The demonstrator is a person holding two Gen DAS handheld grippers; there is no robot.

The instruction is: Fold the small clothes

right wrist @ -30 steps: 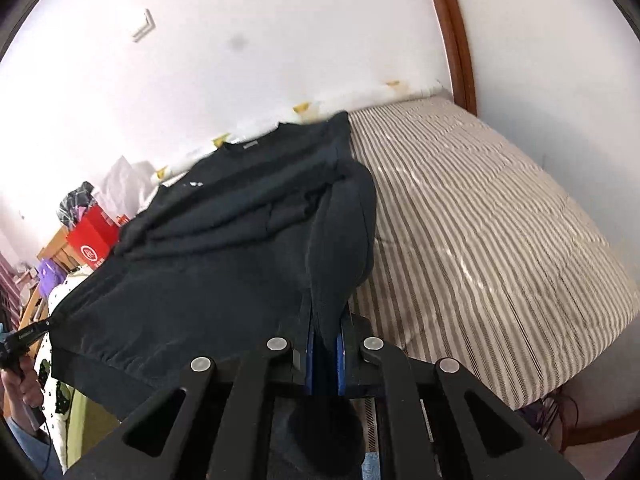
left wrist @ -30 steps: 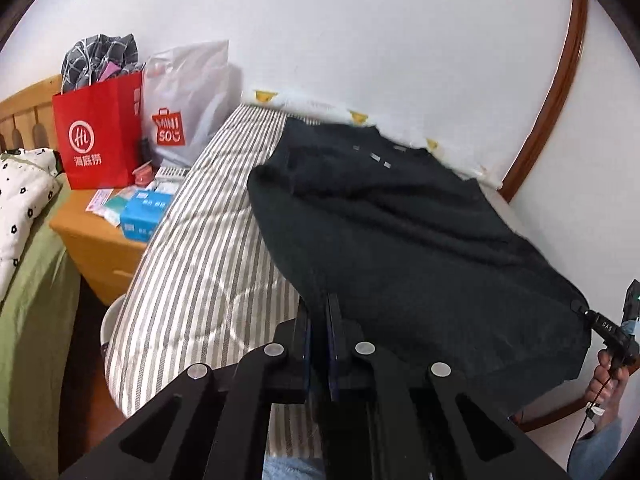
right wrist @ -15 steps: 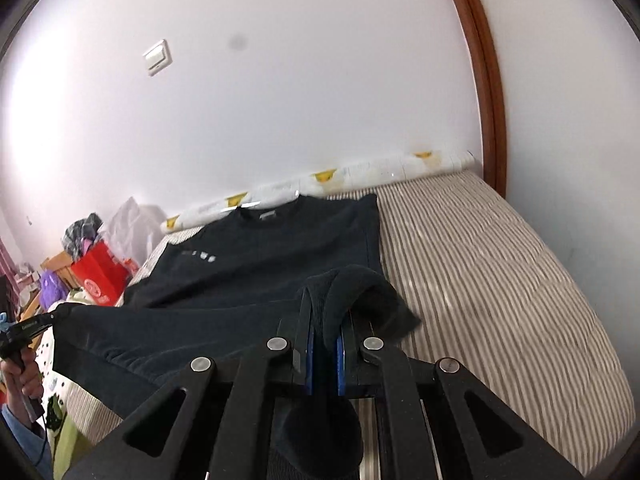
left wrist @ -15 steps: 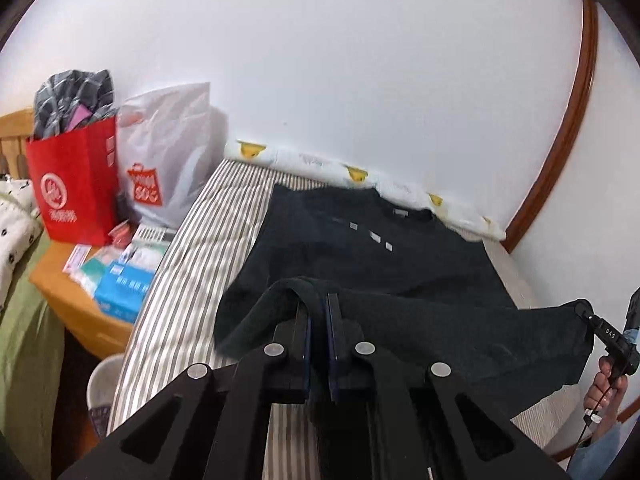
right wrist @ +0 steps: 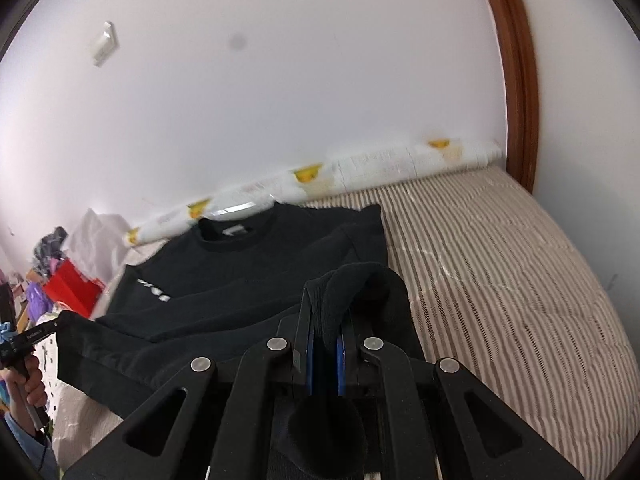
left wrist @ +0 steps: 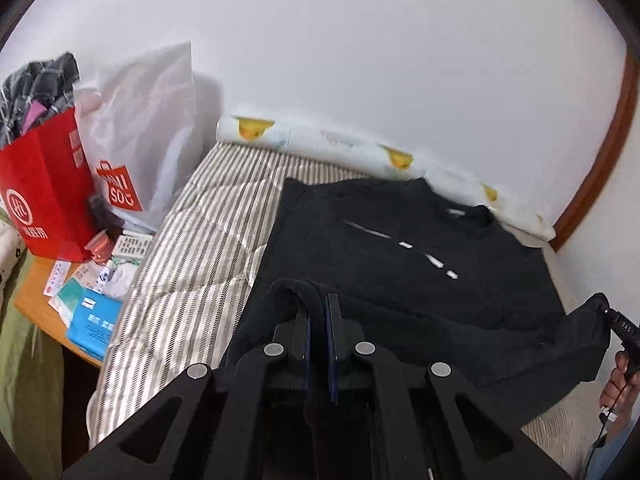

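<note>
Sweater (left wrist: 400, 264) status: black, lying on the striped mattress (left wrist: 192, 248) straight ahead of both claws, collar at the far end by the rolled duck-print pad (left wrist: 320, 142). Left gripper (left wrist: 318, 312) is clamped tight on one corner of the near hem, right gripper (right wrist: 326, 320) pinched on the other, so the hem hangs lifted between them. Red bag (left wrist: 44, 192) sits off to the left claw's left.
</note>
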